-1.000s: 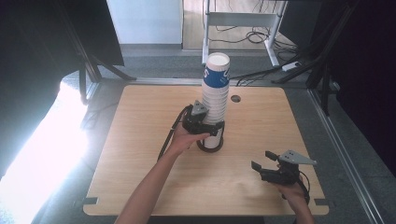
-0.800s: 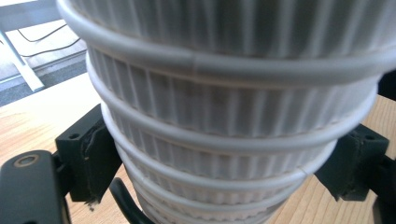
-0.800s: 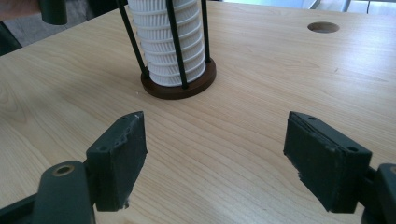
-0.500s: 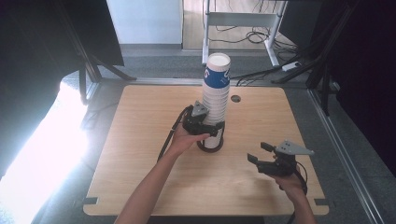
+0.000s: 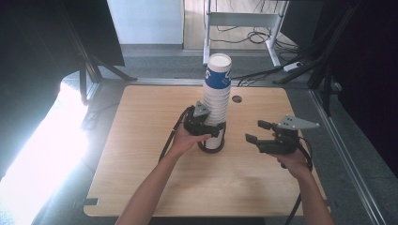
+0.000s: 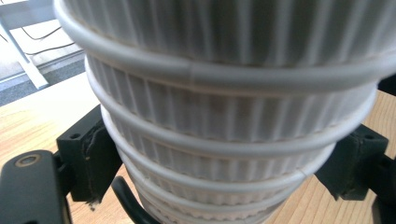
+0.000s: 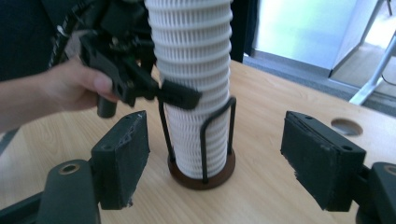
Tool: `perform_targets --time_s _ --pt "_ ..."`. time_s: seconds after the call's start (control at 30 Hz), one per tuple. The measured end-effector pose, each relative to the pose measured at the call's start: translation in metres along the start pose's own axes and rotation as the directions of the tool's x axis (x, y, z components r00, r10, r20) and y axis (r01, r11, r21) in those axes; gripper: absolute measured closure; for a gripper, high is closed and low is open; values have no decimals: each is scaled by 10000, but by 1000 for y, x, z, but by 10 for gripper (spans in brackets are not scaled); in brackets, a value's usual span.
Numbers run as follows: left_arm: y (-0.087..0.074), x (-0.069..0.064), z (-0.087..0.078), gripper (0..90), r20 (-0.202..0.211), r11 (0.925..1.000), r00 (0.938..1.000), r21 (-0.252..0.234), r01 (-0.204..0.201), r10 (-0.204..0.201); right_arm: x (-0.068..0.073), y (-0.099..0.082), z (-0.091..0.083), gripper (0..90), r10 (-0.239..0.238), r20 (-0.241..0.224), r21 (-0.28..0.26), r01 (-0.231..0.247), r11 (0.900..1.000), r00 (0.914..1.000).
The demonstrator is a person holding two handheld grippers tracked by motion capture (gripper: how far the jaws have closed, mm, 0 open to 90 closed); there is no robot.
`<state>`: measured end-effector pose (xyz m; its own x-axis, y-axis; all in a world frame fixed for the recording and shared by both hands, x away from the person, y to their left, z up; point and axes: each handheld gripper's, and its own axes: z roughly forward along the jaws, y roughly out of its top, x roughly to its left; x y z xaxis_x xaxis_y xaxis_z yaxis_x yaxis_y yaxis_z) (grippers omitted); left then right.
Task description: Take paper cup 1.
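A tall stack of white ribbed paper cups (image 5: 217,101), its top cup blue-banded, stands in a black wire holder (image 5: 211,147) with a round brown base (image 7: 201,179) at mid-table. My left gripper (image 5: 213,132) is shut on the lower stack; both pads press the ribbed cup walls (image 6: 224,121), and one black jaw crosses the stack (image 7: 191,56) in the right gripper view. To the right of the stack, my right gripper (image 5: 253,131) is lifted off the table. Its jaws have just been closing a little but stand open (image 7: 222,156) with nothing between them.
The wooden table (image 5: 141,140) has a round cable hole (image 5: 237,99) behind the stack. A white metal frame (image 5: 244,18) and cables lie on the floor beyond the far edge. Bright glare covers the floor at left.
My right gripper has risen from the table's near right part and come closer to the cup stack. The left gripper and the stack have stayed where they were.
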<state>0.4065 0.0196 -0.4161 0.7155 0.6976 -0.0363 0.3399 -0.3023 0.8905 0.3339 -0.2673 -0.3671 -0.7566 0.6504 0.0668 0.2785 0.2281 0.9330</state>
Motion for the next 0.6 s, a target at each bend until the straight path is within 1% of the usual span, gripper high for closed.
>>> perform_targets --time_s 0.03,0.1,0.17,0.2,0.23,0.3,0.4,0.43,0.5,0.53,0.6 --pt "0 0 0 133 8 10000 10000 -1 9 -9 -1 8 1 239 -21 -131 -55 20 10000 9999" --pt "0 0 0 133 -19 10000 10000 -14 -18 18 -1 11 1 239 -31 -161 -84 30 10000 9999" --pt "0 0 0 133 -29 10000 10000 14 -49 49 -2 23 3 239 -51 -298 -183 46 9998 9995" --pt "0 0 0 133 -29 10000 10000 14 -49 49 -2 23 3 239 -51 -298 -183 46 9998 9995" --pt "0 0 -1 133 -26 10000 10000 -6 -16 16 -3 32 4 239 -83 -407 -238 73 9997 9991" --pt "-1 0 -1 133 -18 10000 10000 -5 -7 7 -3 36 4 239 -109 -443 -286 97 9995 9990" --pt "-1 -1 0 133 -27 10000 10000 -34 -8 8 -4 50 6 239 -184 -540 -381 164 9991 9984" --pt "-1 -1 0 133 -34 10000 10000 -14 -42 42 -4 57 8 239 -229 -610 -398 205 9990 9979" --pt "0 -1 0 133 -35 10000 10000 -9 -45 45 -4 64 9 238 -214 -711 -408 186 9990 9972" --pt "0 -1 0 133 -41 10000 10000 7 -37 37 -4 64 9 238 -214 -711 -408 186 9990 9972" --pt "0 -1 -1 133 -39 10000 10000 3 -13 13 -4 71 11 238 -271 -702 -428 241 9988 9972"
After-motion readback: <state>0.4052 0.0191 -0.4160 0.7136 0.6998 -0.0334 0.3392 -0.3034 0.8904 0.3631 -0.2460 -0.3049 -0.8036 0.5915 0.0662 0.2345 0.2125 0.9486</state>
